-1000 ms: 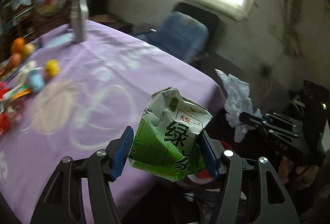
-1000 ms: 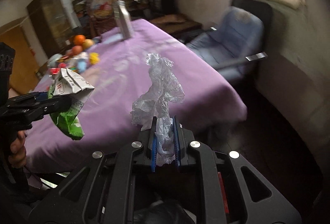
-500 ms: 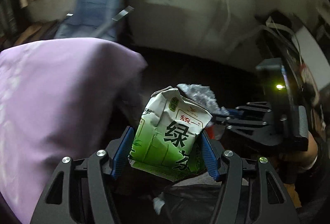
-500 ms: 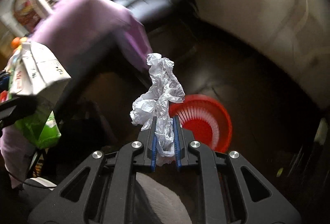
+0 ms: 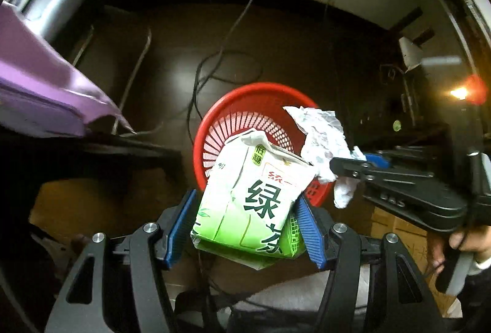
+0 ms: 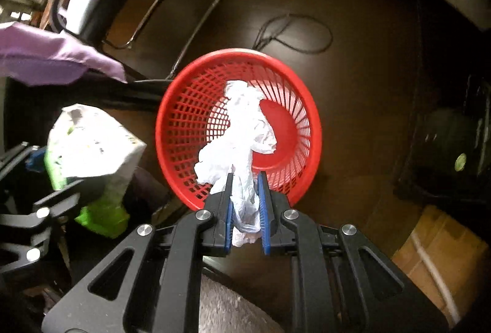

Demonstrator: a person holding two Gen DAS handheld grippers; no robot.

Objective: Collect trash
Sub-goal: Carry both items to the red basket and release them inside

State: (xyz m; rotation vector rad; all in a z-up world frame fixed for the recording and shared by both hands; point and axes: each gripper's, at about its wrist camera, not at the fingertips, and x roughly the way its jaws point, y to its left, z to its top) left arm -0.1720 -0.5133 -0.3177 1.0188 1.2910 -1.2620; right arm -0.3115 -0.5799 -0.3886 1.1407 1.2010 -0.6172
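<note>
Below, red basket (image 6: 172,106) was seen on dark floor, frame centre. Crumpled plastic wrap (image 6: 242,130) was clamped between pads of right gripper (image 6: 244,207), directly over basket. Green tea carton (image 5: 254,198) was pinched in left gripper (image 5: 245,225), at basket's lower rim.

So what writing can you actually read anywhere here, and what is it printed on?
"绿茶": large dark green characters on the front of the green and white carton; the second is partly cut off.
"统一": red brand mark above them.
"低糖": small green tag near the carton's top.
Fine print on the carton's green side panel: too small to read.
Round green sticker on the dark box: blurred.
Red basket and crumpled plastic: no text.
</note>
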